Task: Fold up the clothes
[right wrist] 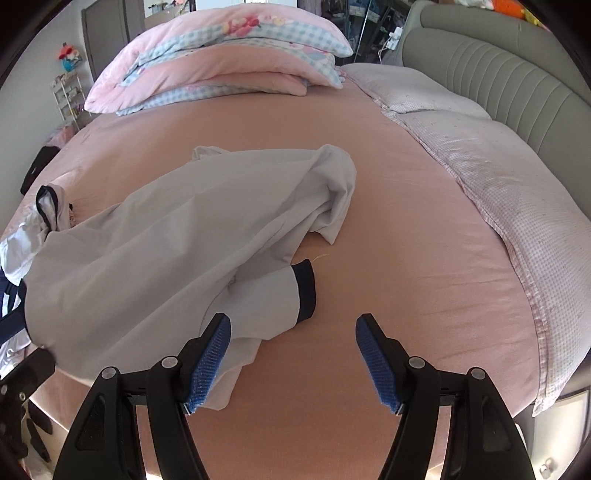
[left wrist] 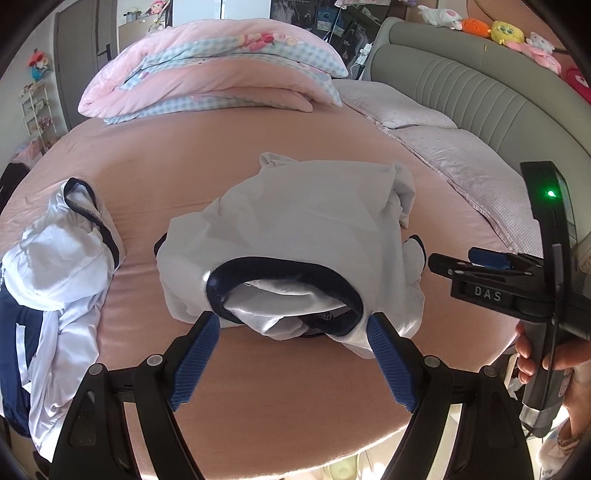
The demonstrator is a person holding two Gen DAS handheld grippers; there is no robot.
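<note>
A crumpled white T-shirt (left wrist: 306,221) with a navy collar (left wrist: 280,269) lies on the pink bed sheet (left wrist: 166,158). My left gripper (left wrist: 293,328) hovers open just before the collar, its blue pads either side of the neck opening and nothing pressed between them. In the right wrist view the same shirt (right wrist: 166,240) spreads to the left, and its short sleeve with a navy cuff (right wrist: 306,291) points toward the right gripper (right wrist: 293,328). That gripper is open over bare sheet, its left pad (right wrist: 212,354) over the shirt's hem. It also shows side-on as the right gripper (left wrist: 437,263), held by a hand (left wrist: 532,354).
A pile of white and navy clothes (left wrist: 55,266) lies at the bed's left edge. A folded pink duvet (left wrist: 214,70) sits at the far end. Pale checked pillows (left wrist: 443,147) line the grey headboard (left wrist: 480,88), with plush toys (left wrist: 509,33) on top.
</note>
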